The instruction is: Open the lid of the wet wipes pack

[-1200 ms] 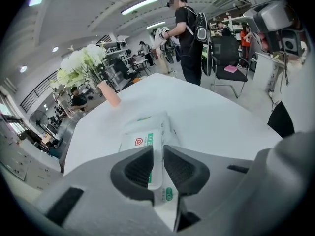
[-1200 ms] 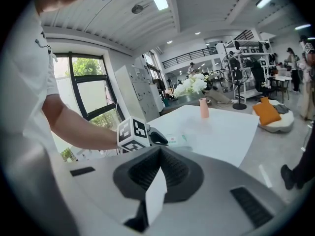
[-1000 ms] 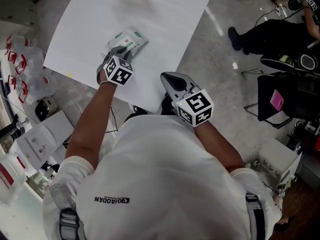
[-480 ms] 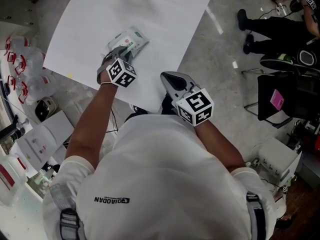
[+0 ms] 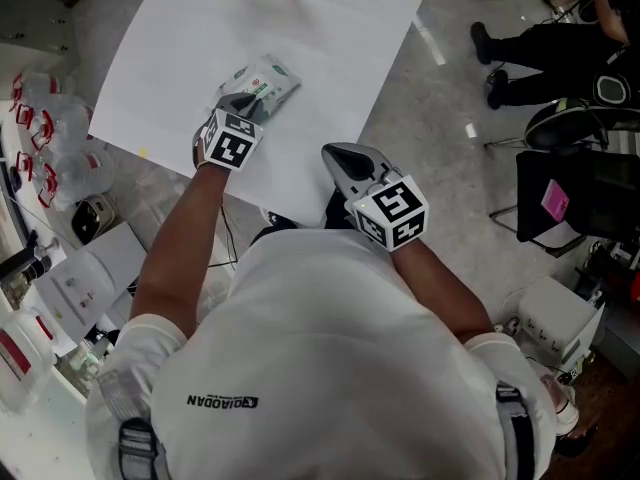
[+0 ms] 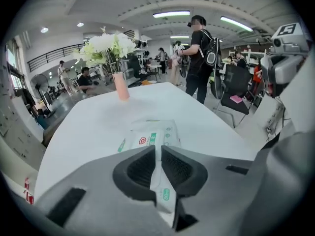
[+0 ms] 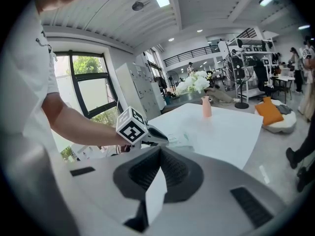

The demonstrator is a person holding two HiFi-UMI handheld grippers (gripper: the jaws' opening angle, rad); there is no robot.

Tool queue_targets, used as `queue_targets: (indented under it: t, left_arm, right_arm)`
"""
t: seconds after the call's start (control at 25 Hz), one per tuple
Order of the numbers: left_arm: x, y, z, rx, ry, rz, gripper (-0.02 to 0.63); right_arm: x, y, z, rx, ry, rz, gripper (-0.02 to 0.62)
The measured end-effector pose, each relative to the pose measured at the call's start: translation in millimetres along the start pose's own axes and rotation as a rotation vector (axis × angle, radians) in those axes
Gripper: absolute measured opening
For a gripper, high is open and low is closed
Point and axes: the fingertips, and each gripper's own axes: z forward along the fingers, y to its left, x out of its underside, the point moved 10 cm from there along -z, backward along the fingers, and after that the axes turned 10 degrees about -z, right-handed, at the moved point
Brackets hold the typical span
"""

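One wet wipes pack (image 5: 266, 76), near end pinched in my left gripper (image 6: 158, 150); right gripper (image 7: 158, 155) jaws pressed together, empty; one flower vase (image 6: 120, 86) beyond on the table (image 5: 340, 28)

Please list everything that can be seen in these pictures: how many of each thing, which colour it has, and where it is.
large flat table: one, white, in the middle of the head view.
soft plastic wet wipes pack: one, white with green print, lying on the table.
slim vase: one, pink, at the table's far edge.
flowers: one bunch, white, in the vase.
office chair: one, black, on the floor right of the table.
left gripper: one, grey, shut on the pack's near end.
right gripper: one, grey, jaws together, at the table's near edge, apart from the pack.
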Motion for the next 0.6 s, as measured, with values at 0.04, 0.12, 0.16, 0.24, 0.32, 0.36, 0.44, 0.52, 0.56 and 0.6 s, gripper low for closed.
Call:
queue_targets:
  t: [0.04,0.12,0.16,0.24,0.32,0.36,0.44,0.52,0.56,0.6]
  left_arm:
    - [-2.0,1.2,-2.6,0.005,-0.009,-0.01,0.038]
    - [-6.6,5.9,-8.7,0.009,-0.03,-0.029,0.031]
    - [-8.9,9.3,-11.9,0.01,-0.04,-0.038,0.028]
    - [-13.9,16.1,-17.9,0.002,-0.054,-0.044,0.026]
    - [-18.6,23.3,-23.0,-0.033,-0.073,-0.023,0.023]
    - [-20.1,27.2,-24.8,-0.055,-0.082,-0.012,0.021]
    - [-21.6,36.1,-26.2,-0.097,-0.091,0.001,0.023]
    - [-22.2,46.7,-23.8,-0.136,-0.088,0.011,0.026]
    - [-22.4,52.7,-21.2,-0.151,-0.082,0.015,0.034]
    - [-22.2,59.0,-17.9,-0.161,-0.072,0.018,0.041]
  right_arm:
    - [-0.2,0.7,0.2,-0.001,0.0,-0.001,0.006]
    - [-1.4,2.4,1.4,-0.004,-0.002,-0.004,0.006]
    - [-2.1,3.2,2.4,-0.005,-0.002,-0.006,0.006]
    - [-3.9,4.4,4.4,-0.009,-0.003,-0.011,0.006]
    - [-6.1,5.8,6.0,-0.013,-0.005,-0.017,0.006]
    - [-7.1,6.6,6.5,-0.014,-0.005,-0.02,0.006]
    - [-8.4,7.9,6.6,-0.015,-0.005,-0.024,0.006]
    - [-8.8,8.4,5.3,-0.014,-0.004,-0.027,0.006]
    - [-8.6,8.5,4.5,-0.014,-0.002,-0.028,0.006]
    - [-8.4,8.6,3.9,-0.013,0.0,-0.029,0.006]
